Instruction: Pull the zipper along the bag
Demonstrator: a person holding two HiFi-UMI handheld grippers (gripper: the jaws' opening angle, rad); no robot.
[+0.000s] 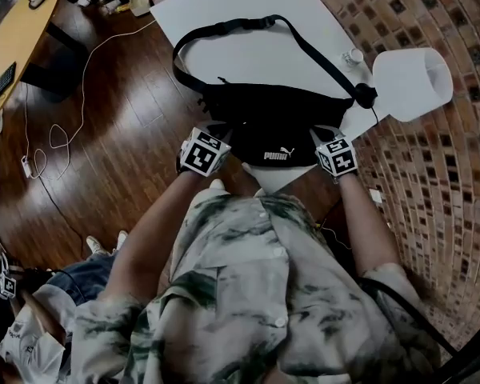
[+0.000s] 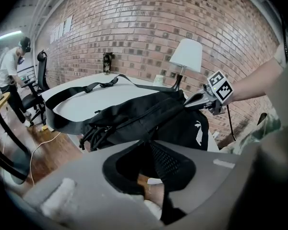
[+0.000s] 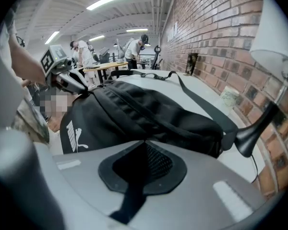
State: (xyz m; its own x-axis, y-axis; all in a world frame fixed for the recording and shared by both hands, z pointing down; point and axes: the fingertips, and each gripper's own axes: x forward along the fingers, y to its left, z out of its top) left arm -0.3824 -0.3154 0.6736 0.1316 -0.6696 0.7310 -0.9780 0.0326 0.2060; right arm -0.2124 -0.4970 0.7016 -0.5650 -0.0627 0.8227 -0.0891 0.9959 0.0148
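Left gripper [image 1: 218, 130] and right gripper [image 1: 323, 132] reach forward together, fingers pinching a black fabric bag [image 1: 264, 114] on a white desk [image 1: 248, 6].

Both arms reaching forward, jaws engaged.
The left gripper [image 1: 222, 126] and right gripper [image 1: 322, 132] are pointing ahead, set apart, with forearms angling out from the torso. Each is pressing its jaws together on the black bag [image 1: 272, 106].
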